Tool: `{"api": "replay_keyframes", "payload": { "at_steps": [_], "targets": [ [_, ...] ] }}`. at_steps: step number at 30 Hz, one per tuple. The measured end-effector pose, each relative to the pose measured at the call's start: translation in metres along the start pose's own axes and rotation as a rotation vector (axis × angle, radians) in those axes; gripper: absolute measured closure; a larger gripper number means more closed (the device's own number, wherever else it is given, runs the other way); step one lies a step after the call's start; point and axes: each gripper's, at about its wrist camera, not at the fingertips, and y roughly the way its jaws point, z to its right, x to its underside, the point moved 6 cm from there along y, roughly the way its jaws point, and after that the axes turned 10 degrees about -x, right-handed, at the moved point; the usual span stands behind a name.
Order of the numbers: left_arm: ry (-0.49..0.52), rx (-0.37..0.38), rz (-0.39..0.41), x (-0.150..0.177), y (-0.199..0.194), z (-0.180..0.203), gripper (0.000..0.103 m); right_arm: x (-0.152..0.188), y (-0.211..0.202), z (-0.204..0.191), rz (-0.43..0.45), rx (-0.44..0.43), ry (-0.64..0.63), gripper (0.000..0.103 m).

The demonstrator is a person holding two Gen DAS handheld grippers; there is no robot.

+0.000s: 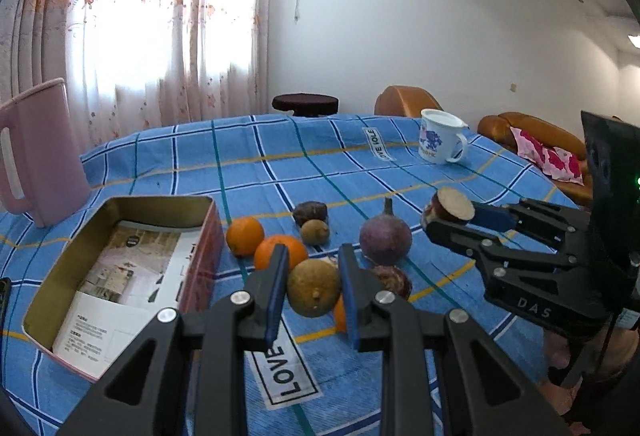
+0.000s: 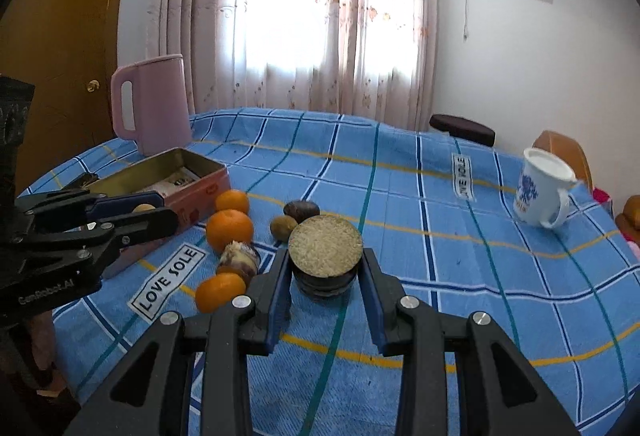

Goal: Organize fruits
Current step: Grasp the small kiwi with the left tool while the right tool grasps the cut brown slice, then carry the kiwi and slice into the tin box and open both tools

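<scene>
My left gripper (image 1: 313, 290) is shut on a round yellow-brown fruit (image 1: 314, 288) held above the tablecloth; it shows at the left of the right wrist view (image 2: 156, 214). My right gripper (image 2: 326, 276) is shut on a cut dark purple fruit with a pale flat face (image 2: 326, 246), also seen in the left wrist view (image 1: 450, 206). Several oranges (image 1: 245, 236) (image 2: 229, 229), a round purple fruit with a stem (image 1: 385, 240), a small brown fruit (image 1: 315, 232) and a dark wrinkled fruit (image 1: 310, 212) lie together on the cloth. An open tin box (image 1: 120, 276) stands left of them.
A pink jug (image 1: 40, 152) stands behind the box. A white mug with blue flowers (image 1: 440, 136) stands at the far right of the blue checked tablecloth (image 1: 360, 176). Brown chairs (image 1: 532, 132) and a dark stool (image 1: 306, 104) are beyond the table edge.
</scene>
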Motion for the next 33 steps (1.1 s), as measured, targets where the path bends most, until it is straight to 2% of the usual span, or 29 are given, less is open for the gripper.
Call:
{"api": "replay_keyframes", "payload": {
  "at_steps": [14, 19, 33],
  "targets": [
    [-0.027, -0.044, 0.028, -0.011, 0.0, -0.024, 0.076, -0.019, 0.018, -0.02, 0.016, -0.044, -0.029, 0.067],
    [-0.042, -0.068, 0.031, -0.013, 0.0, -0.041, 0.076, -0.032, 0.027, -0.035, 0.017, -0.095, -0.039, 0.067],
    [-0.132, -0.18, -0.005, -0.011, 0.013, -0.129, 0.076, -0.063, 0.089, -0.108, -0.061, -0.273, -0.085, 0.067]
  ]
}}
